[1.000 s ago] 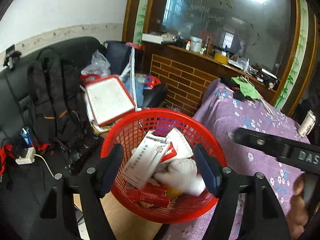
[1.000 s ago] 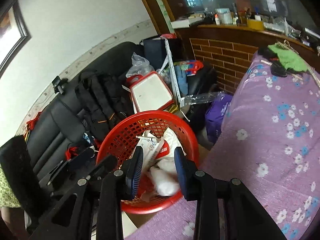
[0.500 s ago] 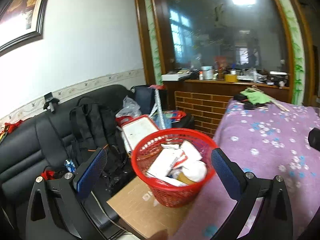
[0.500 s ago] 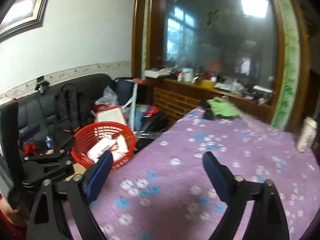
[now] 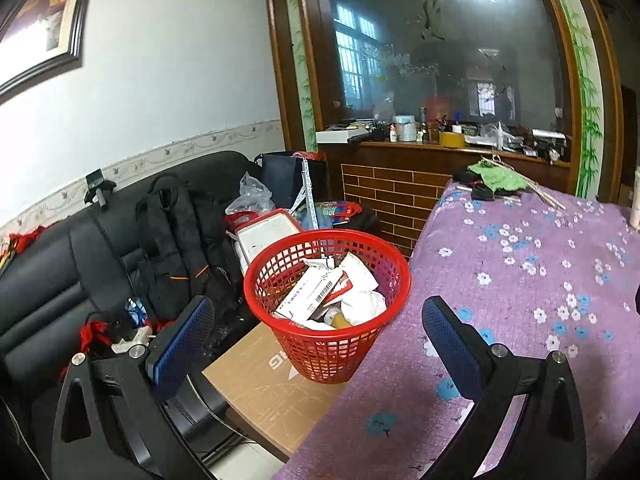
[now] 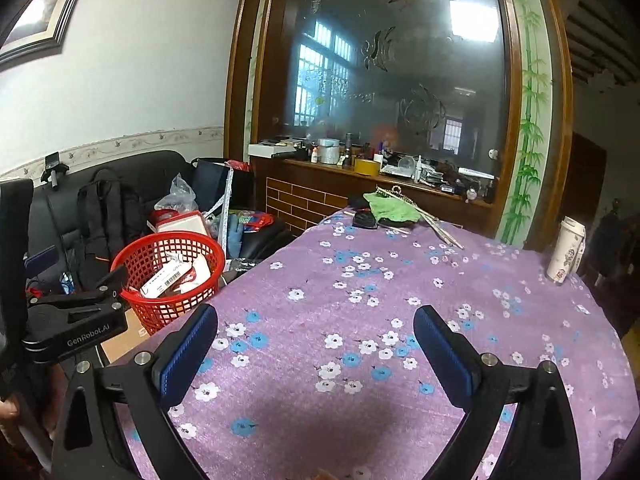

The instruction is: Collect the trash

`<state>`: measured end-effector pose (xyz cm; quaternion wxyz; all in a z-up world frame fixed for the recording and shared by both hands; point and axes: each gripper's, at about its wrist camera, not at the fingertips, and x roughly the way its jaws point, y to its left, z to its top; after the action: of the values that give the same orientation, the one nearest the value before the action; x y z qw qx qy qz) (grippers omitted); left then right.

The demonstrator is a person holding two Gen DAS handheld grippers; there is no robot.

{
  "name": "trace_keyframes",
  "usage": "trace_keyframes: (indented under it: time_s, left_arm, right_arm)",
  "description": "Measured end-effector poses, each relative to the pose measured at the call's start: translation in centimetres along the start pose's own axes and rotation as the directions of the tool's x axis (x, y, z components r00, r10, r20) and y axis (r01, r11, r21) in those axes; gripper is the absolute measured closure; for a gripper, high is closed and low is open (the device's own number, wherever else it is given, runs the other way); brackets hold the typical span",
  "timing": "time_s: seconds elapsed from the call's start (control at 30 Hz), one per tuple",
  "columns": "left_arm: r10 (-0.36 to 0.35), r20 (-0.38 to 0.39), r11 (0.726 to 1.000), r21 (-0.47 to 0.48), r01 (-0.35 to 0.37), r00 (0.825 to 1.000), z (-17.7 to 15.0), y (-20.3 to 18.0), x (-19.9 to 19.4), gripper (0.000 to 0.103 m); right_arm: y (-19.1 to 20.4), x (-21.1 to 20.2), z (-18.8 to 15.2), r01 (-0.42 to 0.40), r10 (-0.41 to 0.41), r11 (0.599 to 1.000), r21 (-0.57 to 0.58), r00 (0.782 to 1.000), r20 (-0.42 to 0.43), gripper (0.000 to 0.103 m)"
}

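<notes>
Trash (image 5: 336, 292), mostly cartons, wrappers and crumpled white paper, lies inside the red basket (image 5: 280, 264), which stands on a cardboard sheet (image 5: 256, 384) just beside the edge of the purple floral tablecloth (image 5: 520, 280). In the left wrist view, the left gripper (image 5: 316, 336) faces the basket with its jaws spread wide and nothing between them. In the right wrist view, the right gripper (image 6: 316, 344) hangs over the tablecloth, its jaws having just been opening, now wide and empty; the basket sits off to its left. A white cup (image 6: 566, 256) stands at the far right of the table and a green cloth (image 6: 390, 206) with thin sticks lies at the far end; whether either counts as trash cannot be judged at this range. The step in hand appears to be locating the next piece: keep the jaws wide, approach low, and close squarely on one item only.
</notes>
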<state>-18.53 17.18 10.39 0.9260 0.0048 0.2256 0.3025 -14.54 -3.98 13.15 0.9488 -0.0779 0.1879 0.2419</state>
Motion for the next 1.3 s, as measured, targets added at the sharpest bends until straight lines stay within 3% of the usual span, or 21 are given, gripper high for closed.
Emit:
trace_keyframes:
  time_s: [1.3]
  left_arm:
    - [-0.018, -0.029, 0.999, 0.026, 0.019, 0.999, -0.6, -0.2, 1.2, 0.0]
  right_arm:
    - [1.5, 1.7, -0.8, -0.007, 0.005, 0.999, -0.038, 0.998, -0.057, 0.003]
